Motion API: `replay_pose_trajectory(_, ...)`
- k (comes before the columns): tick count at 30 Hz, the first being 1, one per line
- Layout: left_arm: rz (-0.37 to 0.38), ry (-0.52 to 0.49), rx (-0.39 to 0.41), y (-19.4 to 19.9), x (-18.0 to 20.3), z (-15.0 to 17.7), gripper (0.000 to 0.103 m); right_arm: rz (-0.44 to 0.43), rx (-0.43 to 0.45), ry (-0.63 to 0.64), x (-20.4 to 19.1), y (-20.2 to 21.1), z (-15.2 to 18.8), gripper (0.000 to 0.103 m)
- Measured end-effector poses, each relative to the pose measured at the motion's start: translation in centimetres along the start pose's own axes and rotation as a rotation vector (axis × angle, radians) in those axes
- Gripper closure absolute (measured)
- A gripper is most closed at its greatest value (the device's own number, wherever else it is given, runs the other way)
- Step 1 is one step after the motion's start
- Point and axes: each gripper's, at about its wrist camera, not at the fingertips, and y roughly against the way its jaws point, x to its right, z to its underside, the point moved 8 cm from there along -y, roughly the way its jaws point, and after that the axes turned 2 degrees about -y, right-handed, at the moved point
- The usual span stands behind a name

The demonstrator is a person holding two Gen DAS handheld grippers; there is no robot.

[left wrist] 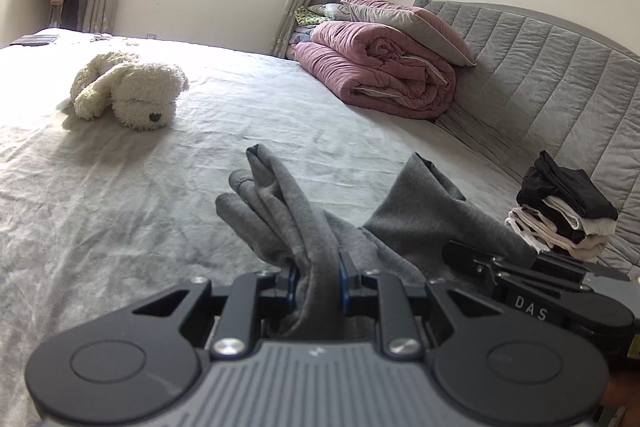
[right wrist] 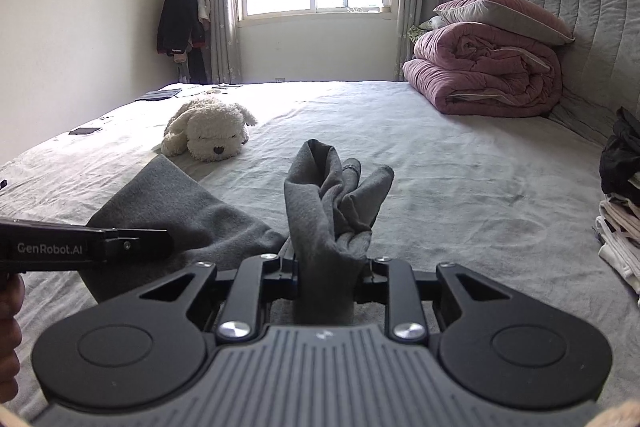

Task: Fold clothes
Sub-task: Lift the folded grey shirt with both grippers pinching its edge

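Observation:
A grey garment [left wrist: 416, 223] is held up above the bed between both grippers. My left gripper [left wrist: 319, 287] is shut on one bunched end of it, which sticks up past the fingers. In the right wrist view, my right gripper [right wrist: 330, 275] is shut on the other bunched end of the grey garment [right wrist: 332, 203], and a wider flap hangs to the left. The two grippers are close side by side: the right one shows at the right edge of the left wrist view, and the left one shows at the left edge of the right wrist view.
A grey bed sheet [right wrist: 440, 187] spreads ahead. A white plush dog [right wrist: 210, 135] lies at the far left. A folded pink quilt [right wrist: 488, 75] with a pillow sits by the padded headboard [left wrist: 552, 75]. A stack of folded clothes [left wrist: 568, 219] stands at the right.

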Motion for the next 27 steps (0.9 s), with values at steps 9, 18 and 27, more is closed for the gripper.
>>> replay_pose_trajectory(9,-0.041,-0.014,-0.027,0.7,2.4,0.5,0.084,0.014,0.021,0.024,0.5,1.5,0.1,0.076)
replay_pose_trajectory(18,-0.058,-0.022,-0.017,1.7,5.1,0.4,0.084,0.049,0.081,0.025,1.9,3.6,-0.3,0.078)
replay_pose_trajectory(27,-0.057,-0.006,0.039,2.0,7.2,-1.4,0.084,0.071,0.177,0.109,2.5,4.7,-2.4,0.079)
